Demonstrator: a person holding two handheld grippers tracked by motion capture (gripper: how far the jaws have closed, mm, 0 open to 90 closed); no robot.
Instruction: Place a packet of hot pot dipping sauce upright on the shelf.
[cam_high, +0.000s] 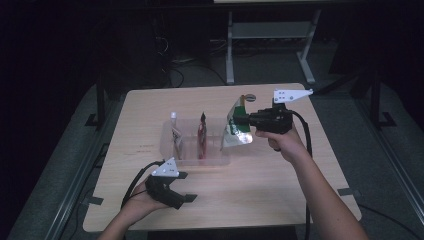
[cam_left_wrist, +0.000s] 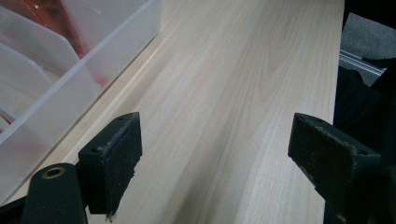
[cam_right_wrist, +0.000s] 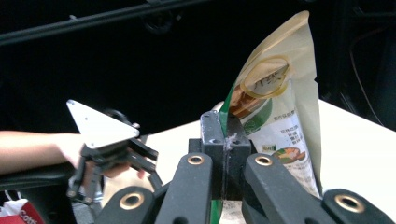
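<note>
Now: right tongs (cam_high: 245, 120) clamped on snack pouch (cam_high: 236, 127), held above clear bin (cam_high: 170, 150) | left tongs (cam_high: 184, 186) gaped empty over counter (cam_high: 280, 175) | next, probably: lower pouch into free slot.

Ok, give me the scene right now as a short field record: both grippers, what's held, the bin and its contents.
right gripper: shut on the snack pouch, held above the bin's right end
snack pouch: green and cream, pinched at its edge, upright in the right gripper view
left gripper: open, nothing between the jaws, over bare table near the front edge
clear divided bin: mid-table, holds a red packet and a white packet, each standing in its own compartment
</note>
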